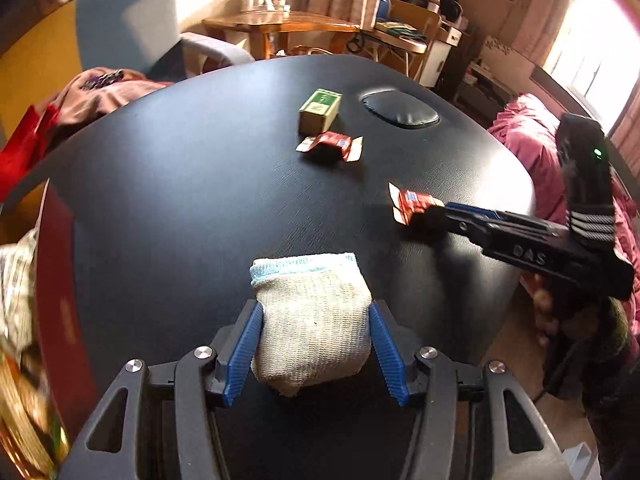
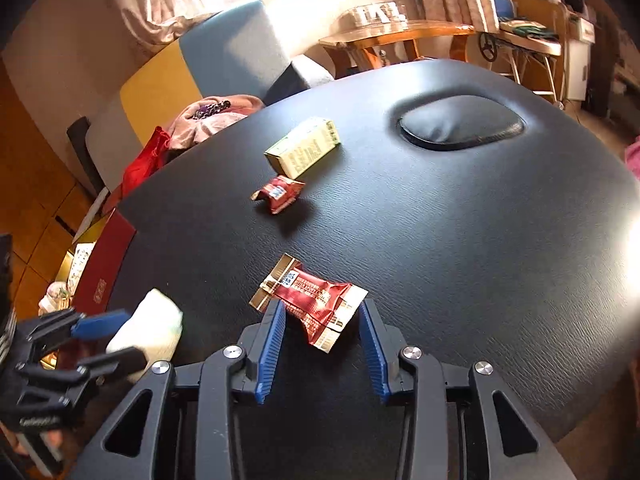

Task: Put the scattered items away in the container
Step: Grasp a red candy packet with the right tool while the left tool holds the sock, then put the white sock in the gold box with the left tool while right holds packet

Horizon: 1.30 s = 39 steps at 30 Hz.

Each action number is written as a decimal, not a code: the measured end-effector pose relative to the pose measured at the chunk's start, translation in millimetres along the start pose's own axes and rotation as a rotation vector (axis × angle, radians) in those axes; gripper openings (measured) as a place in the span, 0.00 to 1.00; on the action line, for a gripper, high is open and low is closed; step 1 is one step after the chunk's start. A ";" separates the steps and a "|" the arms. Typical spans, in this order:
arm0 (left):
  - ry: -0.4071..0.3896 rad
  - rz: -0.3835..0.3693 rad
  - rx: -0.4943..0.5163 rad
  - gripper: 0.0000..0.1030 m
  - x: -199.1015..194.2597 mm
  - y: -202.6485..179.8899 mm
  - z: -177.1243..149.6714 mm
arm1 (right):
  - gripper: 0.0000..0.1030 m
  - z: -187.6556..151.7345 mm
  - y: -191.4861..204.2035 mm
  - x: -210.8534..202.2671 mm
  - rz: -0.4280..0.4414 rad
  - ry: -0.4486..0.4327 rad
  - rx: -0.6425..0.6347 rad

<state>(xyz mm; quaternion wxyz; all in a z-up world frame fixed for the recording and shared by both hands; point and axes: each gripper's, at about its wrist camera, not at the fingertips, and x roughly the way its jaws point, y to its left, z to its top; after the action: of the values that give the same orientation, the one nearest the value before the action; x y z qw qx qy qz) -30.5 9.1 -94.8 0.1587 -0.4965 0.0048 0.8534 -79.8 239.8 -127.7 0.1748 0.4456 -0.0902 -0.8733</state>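
My left gripper (image 1: 316, 312) is closed on a rolled beige sock with a light blue cuff (image 1: 310, 316), both pads touching its sides, just above the black table (image 1: 180, 208). My right gripper (image 2: 322, 312) straddles a red snack wrapper (image 2: 316, 304) lying on the table; the left pad touches it and a gap remains at the right pad. That wrapper also shows in the left wrist view (image 1: 412, 202). A second red wrapper (image 1: 330, 146) and a small green-and-tan box (image 1: 320, 110) lie farther back. A red container (image 1: 56, 280) holding packets sits at the table's left edge.
A padded oval recess (image 1: 400, 110) sits in the far table top. A blue-grey chair (image 1: 132, 20) with pink cloth (image 1: 100, 92) stands behind left. A wooden side table (image 1: 280, 26) is beyond. Pink bedding (image 1: 532, 136) lies to the right.
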 end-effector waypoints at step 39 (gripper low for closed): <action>-0.102 -0.050 -0.125 0.57 -29.4 27.5 -38.9 | 0.28 -16.6 82.2 24.7 -0.087 0.105 -0.299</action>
<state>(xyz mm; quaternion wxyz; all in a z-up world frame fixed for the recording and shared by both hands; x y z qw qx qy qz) 8.3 -31.3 -93.7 0.1484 -0.4615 -0.0690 0.8719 -61.3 154.4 -130.1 0.2058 0.4633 0.0695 -0.8592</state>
